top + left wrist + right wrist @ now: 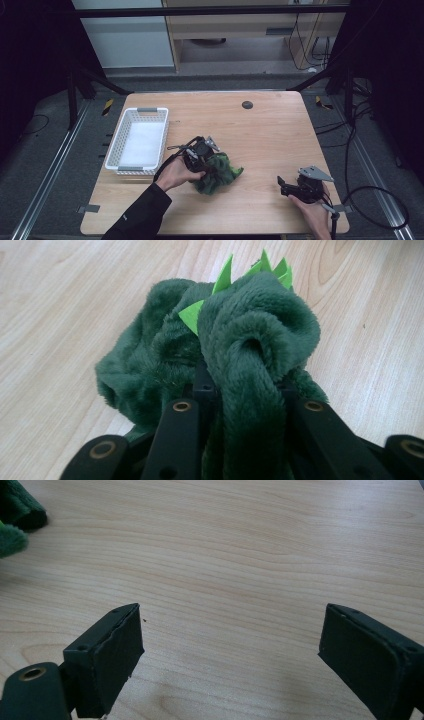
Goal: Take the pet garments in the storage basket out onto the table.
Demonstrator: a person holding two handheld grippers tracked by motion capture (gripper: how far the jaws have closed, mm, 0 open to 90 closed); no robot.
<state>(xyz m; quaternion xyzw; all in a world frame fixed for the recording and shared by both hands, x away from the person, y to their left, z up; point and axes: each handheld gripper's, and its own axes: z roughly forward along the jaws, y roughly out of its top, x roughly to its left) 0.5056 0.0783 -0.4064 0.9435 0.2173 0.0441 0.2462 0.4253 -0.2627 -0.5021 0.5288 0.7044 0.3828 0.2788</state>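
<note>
While the green plush toy (216,172) lies bunched near the middle of the wooden table (265,130), just right of the white basket (137,140), the left gripper (207,162) has its jaws clamped on a thick fold of its fur. Well apart at the table's right, the right gripper (286,186) rests with jaws spread wide, holding nothing.

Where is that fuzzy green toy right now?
In the high view, the green plush toy lies mid-table, right of the white basket, pinched by the left gripper.

A black sleeve (142,212) covers the left forearm. Both grippers are black with brass rivets (182,406). Grey three-cornered plates (316,173) top them
</note>
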